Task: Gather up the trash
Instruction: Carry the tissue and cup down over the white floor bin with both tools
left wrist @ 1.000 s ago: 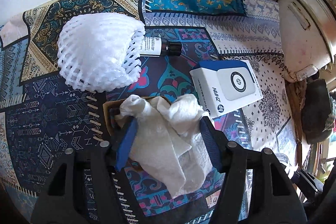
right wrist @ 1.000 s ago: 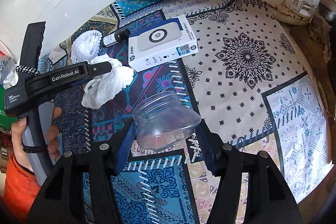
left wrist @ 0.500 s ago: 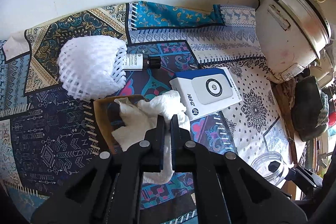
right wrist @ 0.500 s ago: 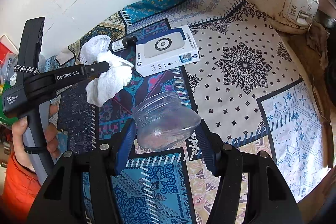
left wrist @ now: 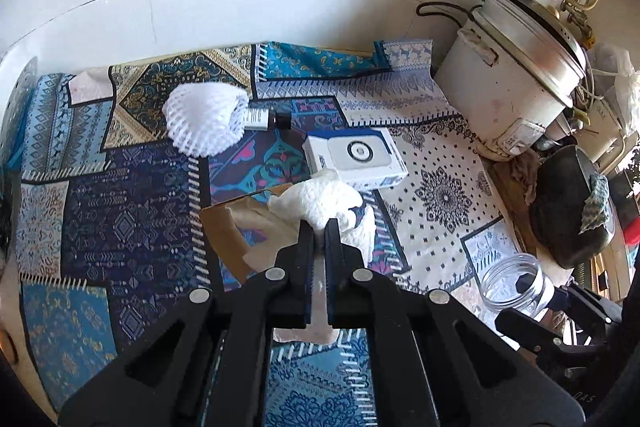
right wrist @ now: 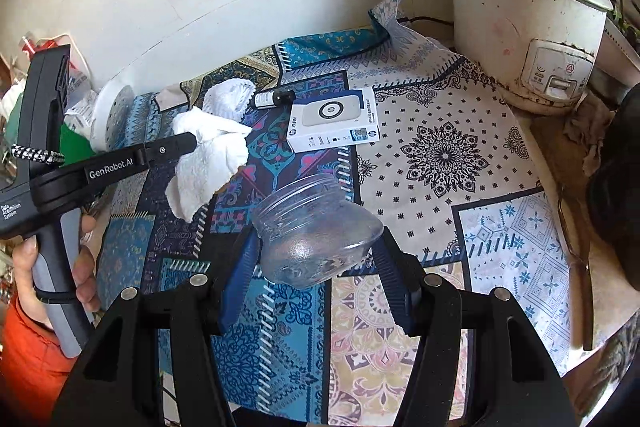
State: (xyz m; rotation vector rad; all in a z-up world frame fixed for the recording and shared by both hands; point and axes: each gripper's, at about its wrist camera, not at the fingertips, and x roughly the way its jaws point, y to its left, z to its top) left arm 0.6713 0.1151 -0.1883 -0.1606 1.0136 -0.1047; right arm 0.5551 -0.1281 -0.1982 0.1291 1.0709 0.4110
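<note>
Now, tissue point(left wrist: 320, 201) pinched — left hand-held gripper point(left wrist: 319, 227)

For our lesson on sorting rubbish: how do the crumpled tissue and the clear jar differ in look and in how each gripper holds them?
The tissue is white, soft and crumpled; the jar is clear and rigid. The left gripper is pinched almost fully shut on the tissue; the right gripper grips the jar with its jaws spread wide. The tissue hangs limp; the jar is tilted, mouth pointing away. Both are held above the cloth.

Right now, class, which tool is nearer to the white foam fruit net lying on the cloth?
Left. The left tool, shut on the crumpled paper towel, hangs just in front of the foam fruit net. The right tool, holding the clear jar, sits farther back.
</note>
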